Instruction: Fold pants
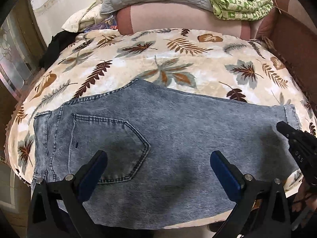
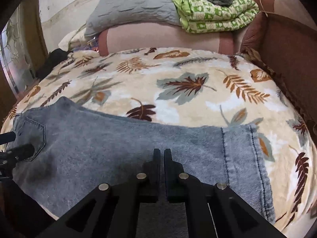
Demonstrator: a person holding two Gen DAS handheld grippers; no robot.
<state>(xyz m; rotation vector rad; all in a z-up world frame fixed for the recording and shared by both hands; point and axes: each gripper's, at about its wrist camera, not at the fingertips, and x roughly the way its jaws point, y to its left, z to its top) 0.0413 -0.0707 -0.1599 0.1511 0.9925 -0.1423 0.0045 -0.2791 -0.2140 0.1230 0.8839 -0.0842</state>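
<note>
Hovering over jeans (image 1: 158,138) | left gripper (image 1: 158,156) jaws apart | right gripper (image 2: 162,152) jaws closed, empty | no legible writing

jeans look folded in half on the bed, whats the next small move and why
Probably bring the shut right gripper toward the hem end and open it: the jeans still lie long across the blanket, and the left gripper hovers open by the pocket.

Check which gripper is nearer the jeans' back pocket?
Left. The left gripper hovers right over the back pocket, jaws open; the right gripper, jaws shut, is far along the leg toward the hem.
</note>
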